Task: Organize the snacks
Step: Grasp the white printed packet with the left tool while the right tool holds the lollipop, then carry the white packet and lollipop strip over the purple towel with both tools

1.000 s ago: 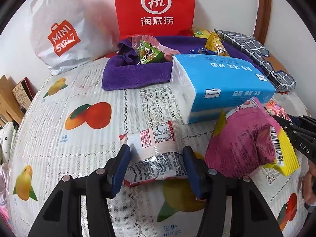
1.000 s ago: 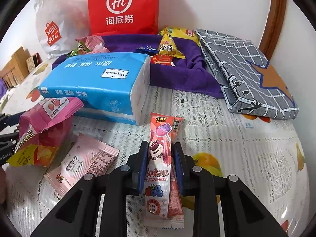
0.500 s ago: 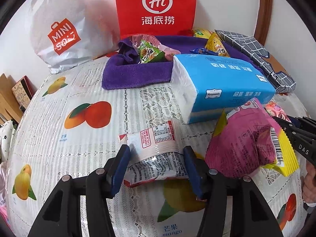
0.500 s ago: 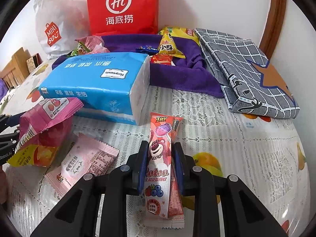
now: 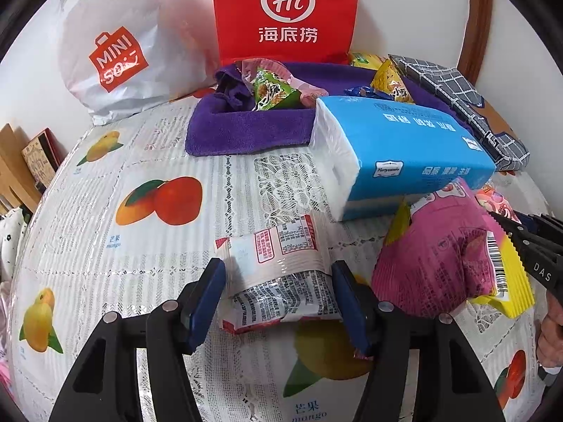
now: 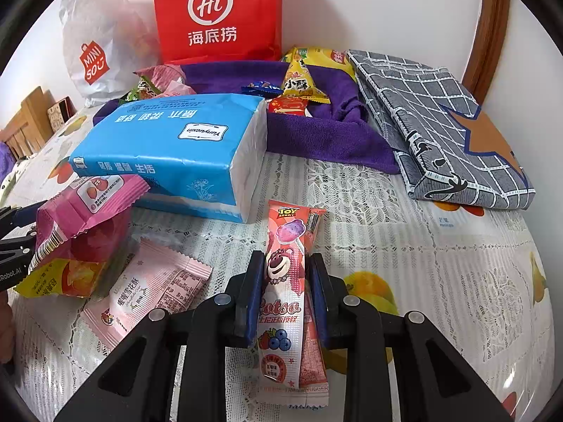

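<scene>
Snacks await sorting: right tool (image 6: 285, 288) clamps the lollipop packet (image 6: 286, 281) for carrying; left tool (image 5: 278, 292), jaws just opening, brackets the white packet (image 5: 278, 274) loosely.

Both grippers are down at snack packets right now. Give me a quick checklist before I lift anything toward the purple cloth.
1. Right gripper shut on the Lotso candy packet: ok.
2. Left gripper gripping the white snack packet: not ok; its jaws have just been opening, a gap shows beside the left pad.
3. Pink chip bag clear of the left gripper: cannot tell, it lies close beside the right finger.
4. Blue tissue pack out of the way: not ok, it lies between the packets and the purple cloth.
5. Free spot on the cloth: ok, bare patches show.
</scene>
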`<state>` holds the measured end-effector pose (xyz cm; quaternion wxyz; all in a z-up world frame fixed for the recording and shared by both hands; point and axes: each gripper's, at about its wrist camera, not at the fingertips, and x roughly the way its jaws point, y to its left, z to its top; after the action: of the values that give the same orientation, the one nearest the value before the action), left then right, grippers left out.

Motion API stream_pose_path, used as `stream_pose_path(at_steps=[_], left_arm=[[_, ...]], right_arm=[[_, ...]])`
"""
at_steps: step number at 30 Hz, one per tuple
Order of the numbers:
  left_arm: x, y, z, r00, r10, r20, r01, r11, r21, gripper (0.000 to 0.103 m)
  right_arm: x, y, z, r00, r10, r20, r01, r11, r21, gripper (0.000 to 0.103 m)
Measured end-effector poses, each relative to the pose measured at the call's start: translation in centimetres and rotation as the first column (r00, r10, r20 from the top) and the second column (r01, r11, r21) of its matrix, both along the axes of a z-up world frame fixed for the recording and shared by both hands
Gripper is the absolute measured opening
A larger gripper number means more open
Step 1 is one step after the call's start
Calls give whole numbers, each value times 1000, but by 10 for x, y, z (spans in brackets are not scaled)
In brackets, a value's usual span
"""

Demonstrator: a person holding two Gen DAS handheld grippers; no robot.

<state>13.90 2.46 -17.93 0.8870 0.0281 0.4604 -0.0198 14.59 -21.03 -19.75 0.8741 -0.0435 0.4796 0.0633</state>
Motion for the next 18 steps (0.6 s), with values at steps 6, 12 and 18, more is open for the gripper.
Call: stream_pose_path(at_steps=[6, 12, 18], left_arm=[[-6, -13, 4, 999, -33, 22, 32, 996, 81, 46], [-10, 4, 19, 998, -56, 0, 56, 998, -22, 35], [-10, 16, 34, 997, -74, -6, 73, 991, -116, 24]], right_arm=[[1, -4, 0, 1000, 1, -1, -1, 1000, 25, 25], [-8, -3, 5, 1000, -24, -2, 24, 1000, 20, 21], [-24, 8, 33, 999, -25, 22, 24, 1000, 20, 21]])
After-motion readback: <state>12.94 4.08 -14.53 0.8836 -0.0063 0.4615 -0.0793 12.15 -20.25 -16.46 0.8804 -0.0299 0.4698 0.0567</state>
